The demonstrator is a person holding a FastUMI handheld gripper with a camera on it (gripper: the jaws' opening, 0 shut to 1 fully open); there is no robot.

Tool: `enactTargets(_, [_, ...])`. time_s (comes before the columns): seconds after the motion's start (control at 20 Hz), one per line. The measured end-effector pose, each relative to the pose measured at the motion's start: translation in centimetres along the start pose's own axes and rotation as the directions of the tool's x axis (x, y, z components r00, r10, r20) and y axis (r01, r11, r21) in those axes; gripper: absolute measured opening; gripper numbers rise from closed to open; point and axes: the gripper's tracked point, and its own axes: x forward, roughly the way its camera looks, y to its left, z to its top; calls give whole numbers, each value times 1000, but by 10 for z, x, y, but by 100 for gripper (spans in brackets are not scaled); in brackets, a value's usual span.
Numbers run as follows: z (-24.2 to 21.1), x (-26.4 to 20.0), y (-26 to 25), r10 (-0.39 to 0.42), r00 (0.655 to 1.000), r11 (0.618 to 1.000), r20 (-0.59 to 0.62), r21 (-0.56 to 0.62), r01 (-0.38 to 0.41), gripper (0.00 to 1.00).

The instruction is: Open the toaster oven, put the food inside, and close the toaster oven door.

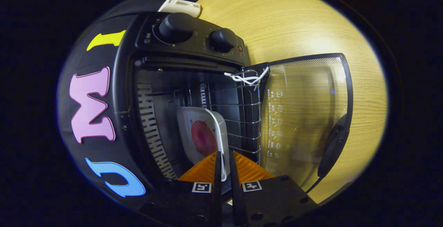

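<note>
Gripper view looks straight into the open toaster oven (pixel 187 92), rolled sideways so its control panel with two knobs (pixel 177 26) sits at the top. My claw (pixel 224 157) is nearly closed, its two fingers (pixel 207 168) standing close together with the near rim of a white tray (pixel 221 130) in the narrow gap between them; I cannot tell for sure whether both fingers press on that rim. The tray lies on the wire rack (pixel 242 116) inside the oven cavity, and a reddish round piece of food (pixel 203 138) rests on it just ahead of my fingertips. A white cord (pixel 245 78) is tied to the rack's front edge. The glass door (pixel 304 116) hangs fully open beside the cavity, over the wooden table (pixel 294 23), with its dark handle (pixel 334 147) at the far edge. A small white object (pixel 180 7) lies on the table beyond the oven.
</note>
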Motion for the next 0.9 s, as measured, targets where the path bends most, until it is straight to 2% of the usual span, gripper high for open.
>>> enactTargets(0.15, [-5, -34, 5, 48, 997, 998, -65, -29, -50, 18])
enactTargets(0.25, [-6, -61, 1, 81, 991, 989, -107, -116, -93, 18])
enactTargets(0.4, [1, -90, -10, 106, 979, 943, -173, -295, -154, 18])
enactTargets(0.45, [5, -97, -10, 128, 975, 912, -183, -365, -188, 23])
enactTargets(0.5, [10, -109, -15, 135, 973, 869, -190, -448, -208, 35])
enactTargets(0.6, [18, -129, -33, 133, 971, 756, -197, -613, -228, 60])
enactTargets(0.75, [20, -146, -73, 99, 976, 584, -196, -782, -216, 98])
enactTargets(0.8, [17, -151, -87, 82, 978, 516, -194, -831, -208, 98])
enactTargets(0.9, [7, -151, -110, 72, 981, 354, -181, -915, -195, 98])
